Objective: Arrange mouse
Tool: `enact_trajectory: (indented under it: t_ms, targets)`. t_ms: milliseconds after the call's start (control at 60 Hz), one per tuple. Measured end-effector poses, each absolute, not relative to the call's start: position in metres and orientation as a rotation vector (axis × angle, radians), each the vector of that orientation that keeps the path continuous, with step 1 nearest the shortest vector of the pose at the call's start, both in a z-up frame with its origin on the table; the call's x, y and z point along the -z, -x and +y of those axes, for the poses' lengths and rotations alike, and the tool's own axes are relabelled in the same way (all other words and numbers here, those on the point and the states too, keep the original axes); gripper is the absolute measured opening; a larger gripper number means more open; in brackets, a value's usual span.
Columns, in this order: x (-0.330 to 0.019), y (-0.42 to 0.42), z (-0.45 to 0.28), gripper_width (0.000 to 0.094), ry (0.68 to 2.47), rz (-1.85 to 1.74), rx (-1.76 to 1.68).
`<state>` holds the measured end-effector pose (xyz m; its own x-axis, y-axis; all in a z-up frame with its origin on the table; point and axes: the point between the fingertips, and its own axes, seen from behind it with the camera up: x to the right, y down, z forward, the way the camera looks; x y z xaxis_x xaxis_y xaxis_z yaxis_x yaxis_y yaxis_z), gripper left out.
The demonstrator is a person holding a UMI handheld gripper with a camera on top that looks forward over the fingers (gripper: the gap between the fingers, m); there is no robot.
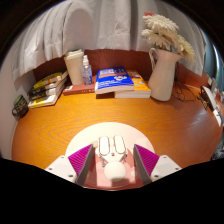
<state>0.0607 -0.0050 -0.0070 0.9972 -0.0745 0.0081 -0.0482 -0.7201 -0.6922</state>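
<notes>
A white mouse (112,160) lies on a round pale pink mouse pad (112,132) on the wooden table (55,125). It points away from me. My gripper (113,162) is down around it, with its left finger (84,160) and right finger (144,158) on either side. The mouse stands between the fingers and rests on the pad. The left finger is close against it and a thin gap shows on the right. The mouse's near end is partly hidden low between the fingers.
A white vase with dried flowers (163,62) stands at the back right. A blue book stack (119,81), a white container (75,66) and a small bottle (87,69) stand at the back. Books (45,90) lie at the left, and small items (205,97) at the right.
</notes>
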Motion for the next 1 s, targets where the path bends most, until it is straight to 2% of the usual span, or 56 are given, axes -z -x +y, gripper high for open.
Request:
enact_trajectory:
  t_ms: [17, 67, 350, 550, 833, 1000]
  targets:
    - [0.003, -0.061, -0.005, 0.0875, 2.373, 0.085, 0.050]
    - [-0.011, -0.061, -0.006, 0.0849, 2.355, 0.085, 0.052]
    - [-0.135, -0.013, -0.049, 0.0855, 2.257, 0.067, -0.043]
    - [-0.202, 0.027, -0.100, 0.0855, 2.185, -0.002, -0.060]
    - [-0.250, 0.054, -0.142, 0.0863, 2.113, -0.034, -0.103]
    - [-0.243, 0.060, -0.151, 0.0854, 2.132, -0.033, -0.116]
